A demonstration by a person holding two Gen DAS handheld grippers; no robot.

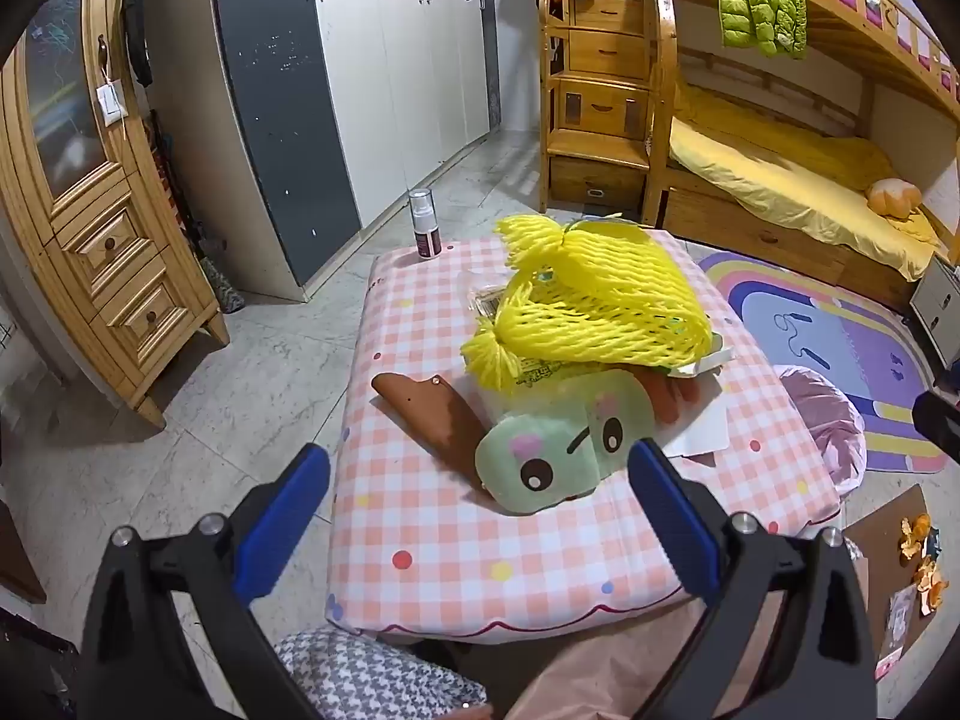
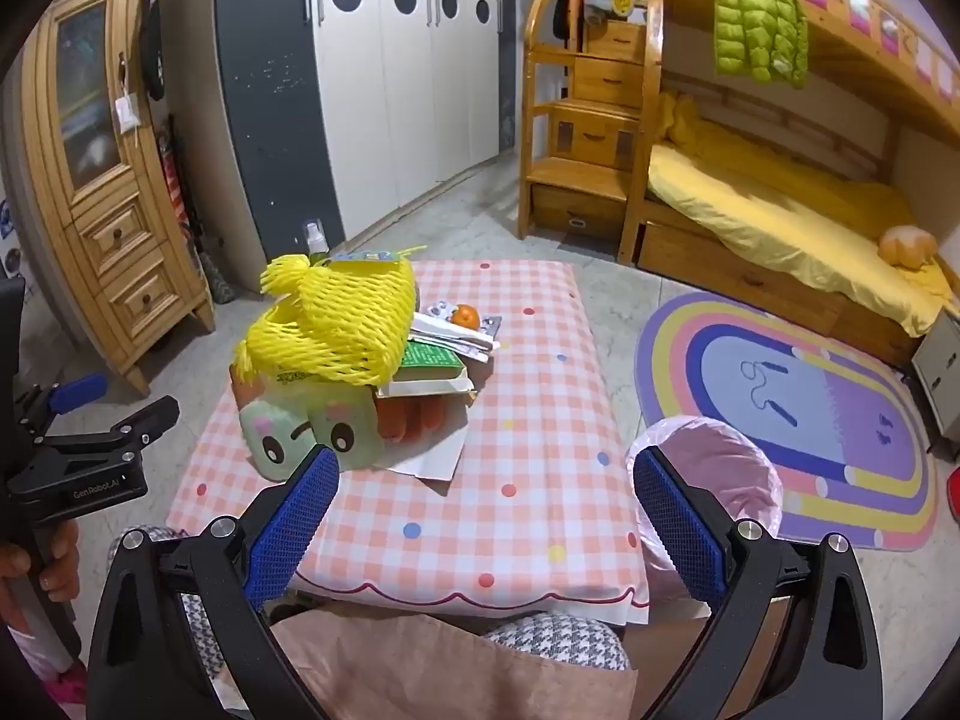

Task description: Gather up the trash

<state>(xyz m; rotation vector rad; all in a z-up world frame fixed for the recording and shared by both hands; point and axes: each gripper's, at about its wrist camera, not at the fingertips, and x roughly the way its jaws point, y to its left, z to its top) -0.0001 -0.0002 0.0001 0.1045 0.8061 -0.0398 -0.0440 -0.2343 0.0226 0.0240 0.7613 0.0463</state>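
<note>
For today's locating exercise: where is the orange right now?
Right wrist view: the orange sits on the table, far side of the pile, on papers behind the yellow net.

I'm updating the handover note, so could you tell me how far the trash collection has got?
Nothing looks collected yet. The yellow foam net, papers and green wrapper sit piled on the checkered table. Both the left tool and right tool are open and empty. The pink-lined bin waits beside the table.

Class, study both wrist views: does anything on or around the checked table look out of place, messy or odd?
Yes. A heap sits on the checked table: yellow foam netting on top of papers, with green face-printed slippers underneath, which do not belong there. On the floor, orange peel lies scattered on a brown board.
</note>
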